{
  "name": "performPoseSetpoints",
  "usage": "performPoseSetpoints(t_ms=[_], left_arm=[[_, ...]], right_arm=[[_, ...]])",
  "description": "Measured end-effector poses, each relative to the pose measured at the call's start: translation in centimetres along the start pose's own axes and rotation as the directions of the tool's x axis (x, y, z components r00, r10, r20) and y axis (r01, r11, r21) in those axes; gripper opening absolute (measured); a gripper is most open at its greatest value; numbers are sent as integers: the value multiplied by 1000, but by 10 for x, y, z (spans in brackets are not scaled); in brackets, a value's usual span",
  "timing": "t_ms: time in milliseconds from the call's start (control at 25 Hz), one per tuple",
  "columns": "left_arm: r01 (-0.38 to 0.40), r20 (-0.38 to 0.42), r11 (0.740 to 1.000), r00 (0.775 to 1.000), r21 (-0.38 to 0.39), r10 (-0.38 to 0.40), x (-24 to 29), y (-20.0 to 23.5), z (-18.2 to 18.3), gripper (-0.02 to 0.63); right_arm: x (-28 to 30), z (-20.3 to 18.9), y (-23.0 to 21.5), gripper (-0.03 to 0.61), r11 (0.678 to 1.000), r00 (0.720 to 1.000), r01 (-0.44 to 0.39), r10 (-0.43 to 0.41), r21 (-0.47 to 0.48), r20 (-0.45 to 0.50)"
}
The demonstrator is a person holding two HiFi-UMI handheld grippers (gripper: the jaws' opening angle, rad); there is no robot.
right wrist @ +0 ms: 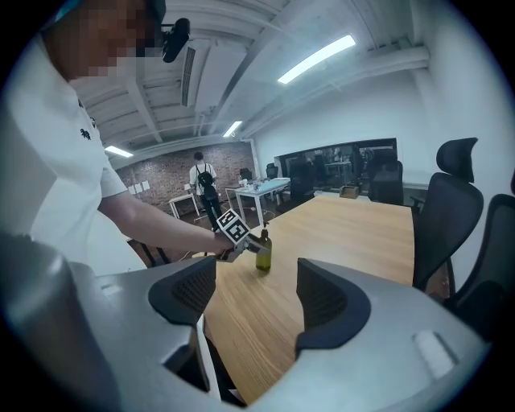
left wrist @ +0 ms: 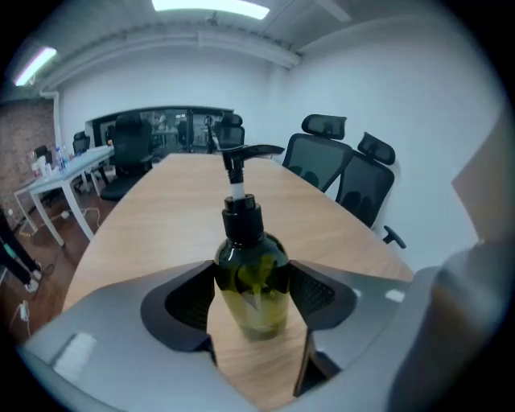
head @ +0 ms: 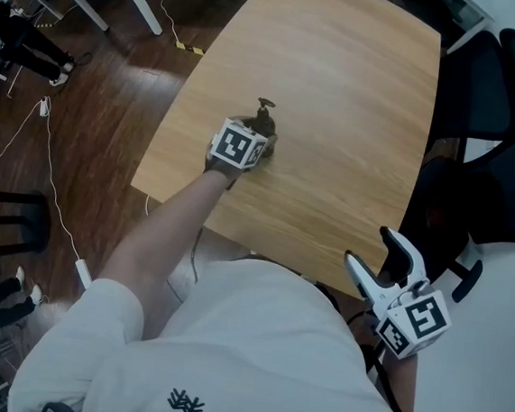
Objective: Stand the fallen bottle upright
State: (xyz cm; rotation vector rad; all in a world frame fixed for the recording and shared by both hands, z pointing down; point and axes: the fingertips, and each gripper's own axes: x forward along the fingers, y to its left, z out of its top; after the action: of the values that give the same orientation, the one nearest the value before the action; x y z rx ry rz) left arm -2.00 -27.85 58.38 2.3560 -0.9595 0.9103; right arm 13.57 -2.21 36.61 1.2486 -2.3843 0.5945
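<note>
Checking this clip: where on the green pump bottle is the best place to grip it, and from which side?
Grip the bottle by its round green body, below the black collar, from the side with jaws level, as the left gripper does. It stands upright, and the thin pump with its overhanging spout offers poor hold.

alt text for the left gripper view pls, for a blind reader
A dark green pump bottle stands upright on a wooden table, gripped at its sides by the two jaws of the left gripper. Black office chairs stand along the table's right edge in a white-walled room.
</note>
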Motion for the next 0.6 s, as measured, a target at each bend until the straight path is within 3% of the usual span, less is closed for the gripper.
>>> performPoseSetpoints(t_ms=[80,200,440,600], left_arm=[[-31,76,997,997,67,26,-3,-1,7,287],[-54,137,993,990,107,39,-4,-9,1,285],[-98,148,963,987,249,62,4,-22,-5,288],[-120,158,955,984,270,79,3,-23,-10,289]], right_arm=[[1,1,3,318,1000,1000,-2,2,-7,-13],[1,0,7,318,1000,1000,2,-3,-7,-26],[-2,-3,10,318,1000,999,18,-18,2,-33],[-7,-6,12,318,1000,999,29,-29,10,-27]])
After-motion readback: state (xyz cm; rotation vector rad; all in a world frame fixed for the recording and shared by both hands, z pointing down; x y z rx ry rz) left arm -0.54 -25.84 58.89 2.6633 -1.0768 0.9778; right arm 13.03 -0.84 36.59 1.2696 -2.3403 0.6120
